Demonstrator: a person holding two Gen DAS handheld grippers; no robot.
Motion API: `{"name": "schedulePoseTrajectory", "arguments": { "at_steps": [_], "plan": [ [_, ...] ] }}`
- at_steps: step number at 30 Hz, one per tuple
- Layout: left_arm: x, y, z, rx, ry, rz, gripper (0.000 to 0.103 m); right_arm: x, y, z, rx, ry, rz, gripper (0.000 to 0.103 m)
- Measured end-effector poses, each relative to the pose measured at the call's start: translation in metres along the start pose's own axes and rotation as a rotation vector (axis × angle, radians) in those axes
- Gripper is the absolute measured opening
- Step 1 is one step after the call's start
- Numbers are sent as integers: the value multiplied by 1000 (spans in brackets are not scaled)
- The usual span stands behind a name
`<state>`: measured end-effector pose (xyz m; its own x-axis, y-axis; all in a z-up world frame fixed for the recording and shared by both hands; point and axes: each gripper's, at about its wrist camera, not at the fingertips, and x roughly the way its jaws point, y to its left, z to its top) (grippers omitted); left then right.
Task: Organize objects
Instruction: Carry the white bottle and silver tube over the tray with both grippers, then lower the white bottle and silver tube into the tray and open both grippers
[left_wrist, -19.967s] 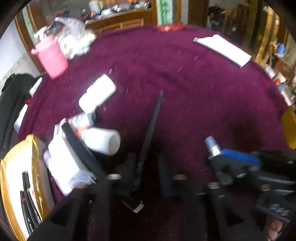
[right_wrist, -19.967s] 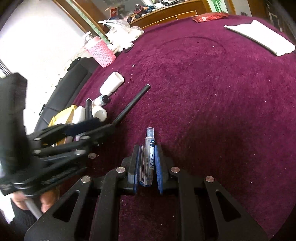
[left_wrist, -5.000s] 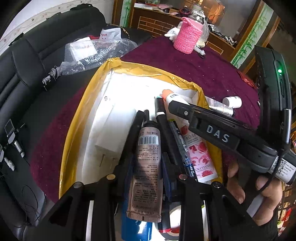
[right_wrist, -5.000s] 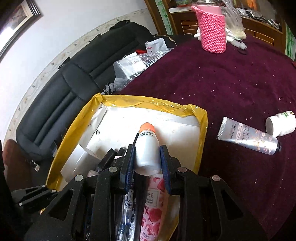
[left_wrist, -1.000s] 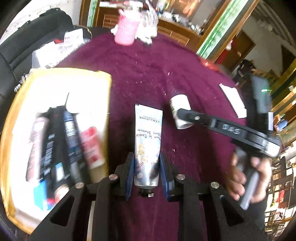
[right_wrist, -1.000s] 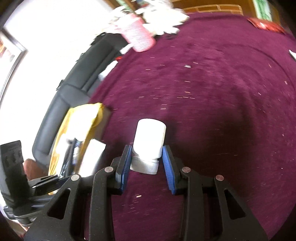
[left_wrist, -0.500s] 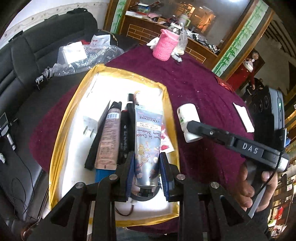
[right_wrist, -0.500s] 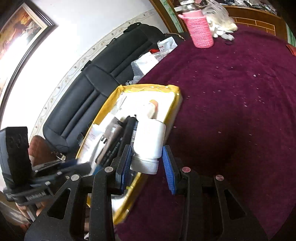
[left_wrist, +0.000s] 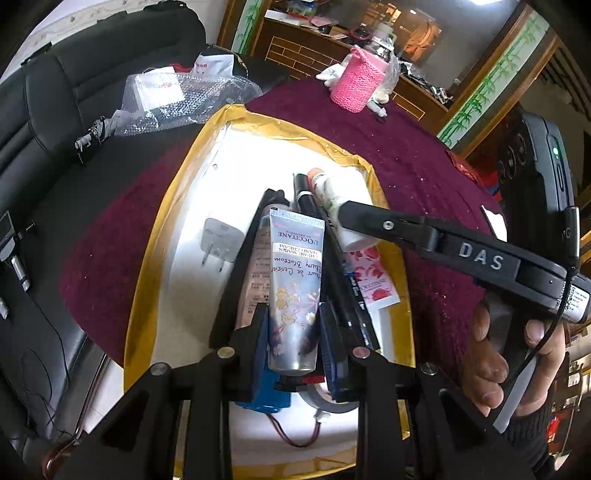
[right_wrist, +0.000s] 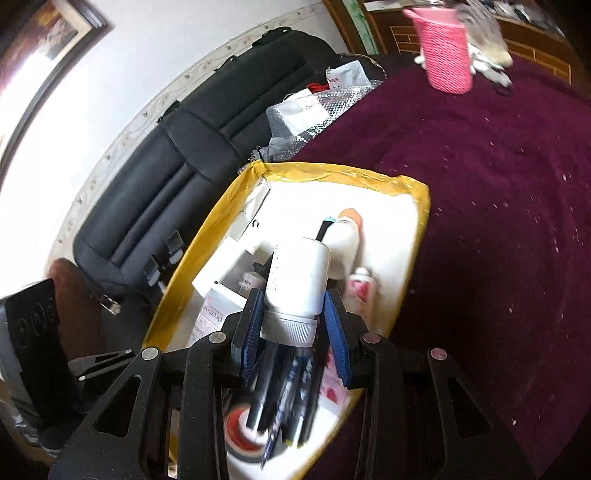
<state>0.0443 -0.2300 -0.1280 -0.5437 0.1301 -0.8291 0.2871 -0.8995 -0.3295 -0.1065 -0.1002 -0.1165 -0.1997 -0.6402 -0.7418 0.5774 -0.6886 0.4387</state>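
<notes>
Your left gripper (left_wrist: 293, 334) is clamped on the silver hand cream tube (left_wrist: 294, 288), which points toward 12 o'clock over the yellow-rimmed tray (left_wrist: 147, 258). Your right gripper (right_wrist: 295, 326) is closed on the white bottle (right_wrist: 298, 282), cap nearest you, also above the tray. Beneath lie pens (left_wrist: 356, 295), a rose tube (left_wrist: 373, 275) and a white plug (left_wrist: 218, 240). Farther, at 1 o'clock on the maroon cloth (right_wrist: 498, 203), stands a pink knitted holder (right_wrist: 447, 55).
</notes>
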Motion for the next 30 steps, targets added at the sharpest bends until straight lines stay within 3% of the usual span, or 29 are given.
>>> {"name": "schedulePoseTrajectory", "arguments": {
  "at_steps": [6,11,14,16,18,24,30],
  "plan": [
    [-1,1,-1,-10,-12,7,26,15,12,1,-34,9,-21,34],
    [-1,2,-5,-25,-17,23,28,14,13,-1,-9,14,27,36],
    [-3,1,-8,-20,-29,16,44,6,17,-7,-17,-3,55,52],
    [-7,-2,-9,-7,-55,26,61,1,18,-10,-21,-14,56,54],
    [-10,-7,-11,22,-87,71,69,-3,19,-11,-22,-14,65,53],
    [-21,-18,-17,99,-161,208,76,-15,15,-15,2,-28,91,53],
    [-28,-28,-25,156,-181,337,76,-32,3,-38,42,-33,69,53]
  ]
}}
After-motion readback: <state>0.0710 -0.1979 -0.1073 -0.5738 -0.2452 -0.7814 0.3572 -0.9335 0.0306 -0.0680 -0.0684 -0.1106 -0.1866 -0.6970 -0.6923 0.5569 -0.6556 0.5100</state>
